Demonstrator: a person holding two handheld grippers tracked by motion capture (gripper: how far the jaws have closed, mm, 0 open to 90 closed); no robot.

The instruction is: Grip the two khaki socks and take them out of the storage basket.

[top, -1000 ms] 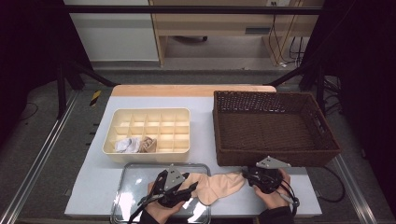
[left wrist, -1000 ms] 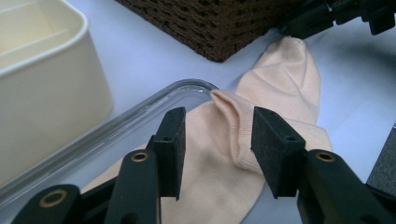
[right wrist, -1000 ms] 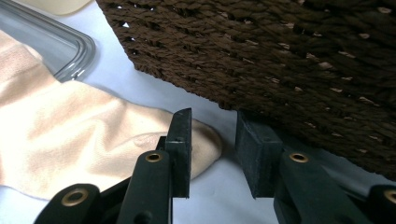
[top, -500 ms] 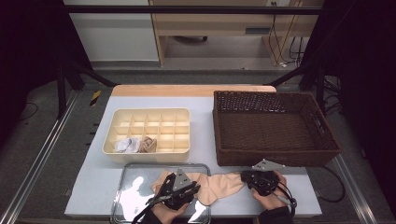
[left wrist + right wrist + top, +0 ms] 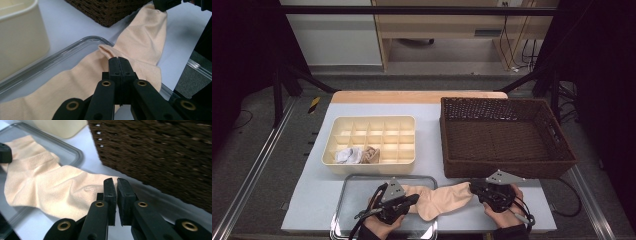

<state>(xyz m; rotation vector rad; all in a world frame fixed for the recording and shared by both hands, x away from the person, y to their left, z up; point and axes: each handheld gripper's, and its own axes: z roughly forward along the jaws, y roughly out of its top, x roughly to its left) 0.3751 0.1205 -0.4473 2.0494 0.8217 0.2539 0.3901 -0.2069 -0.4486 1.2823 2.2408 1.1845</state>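
A peach sock (image 5: pixel 447 197) lies stretched between my two grippers, half over a clear tray (image 5: pixel 349 200) and half on the white table. My left gripper (image 5: pixel 412 200) is shut on a raised fold near the sock's middle (image 5: pixel 140 37); in the left gripper view its jaws (image 5: pixel 118 58) meet on the cloth. My right gripper (image 5: pixel 474 189) has just been closing its jaws and pinches the sock's far end beside the wicker basket. In the right gripper view the jaws (image 5: pixel 116 180) stand nearly together on the sock's (image 5: pixel 50 187) edge.
A dark wicker basket (image 5: pixel 507 135) stands at the right, close behind my right gripper. A cream divided box (image 5: pixel 372 137) at the left holds a white rolled sock (image 5: pixel 348 156) and a beige one (image 5: pixel 369 155). The tray's rim (image 5: pixel 62 52) runs under the sock.
Both grippers' jaws have closed on the sock. The right gripper has risen a little with its end, and the sock now runs straighter between the two.
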